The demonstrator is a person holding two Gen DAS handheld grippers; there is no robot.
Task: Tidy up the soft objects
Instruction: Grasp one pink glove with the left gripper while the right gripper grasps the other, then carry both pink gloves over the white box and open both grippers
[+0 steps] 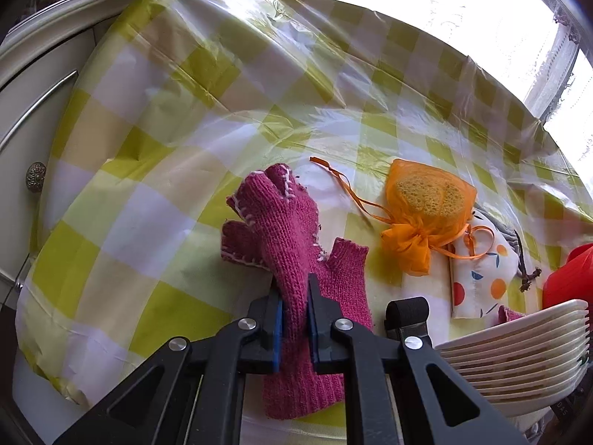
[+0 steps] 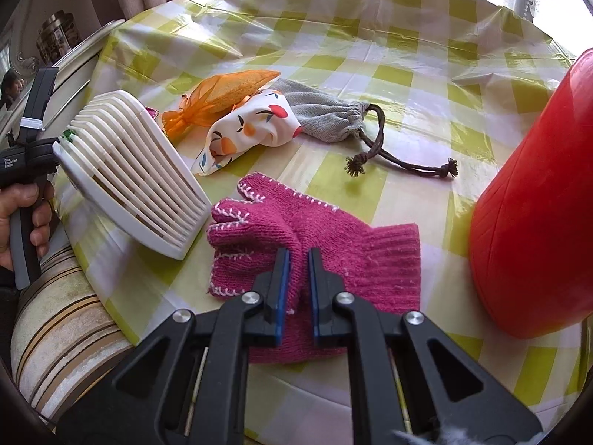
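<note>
left glove: a pink knit glove (image 1: pixel 292 244) lay on the checked tablecloth (image 1: pixel 155 118), pinched between the left gripper (image 1: pixel 294 304) pads.
right glove: a second pink glove (image 2: pixel 326 237) lay near the table's front edge, and the right gripper (image 2: pixel 298 278) was clamped on its middle.
between them: a white slatted basket (image 2: pixel 137 174) stood just left of the right glove.
behind: an orange mesh pouch (image 2: pixel 222 92), a fruit-print pouch (image 2: pixel 255 122) and a grey drawstring bag (image 2: pixel 326 107) sat bunched together, touching.
right side: a red container (image 2: pixel 533 215) crowded that glove's cuff.
far left: a hand (image 2: pixel 26 215) held the other gripper's handle.
</note>
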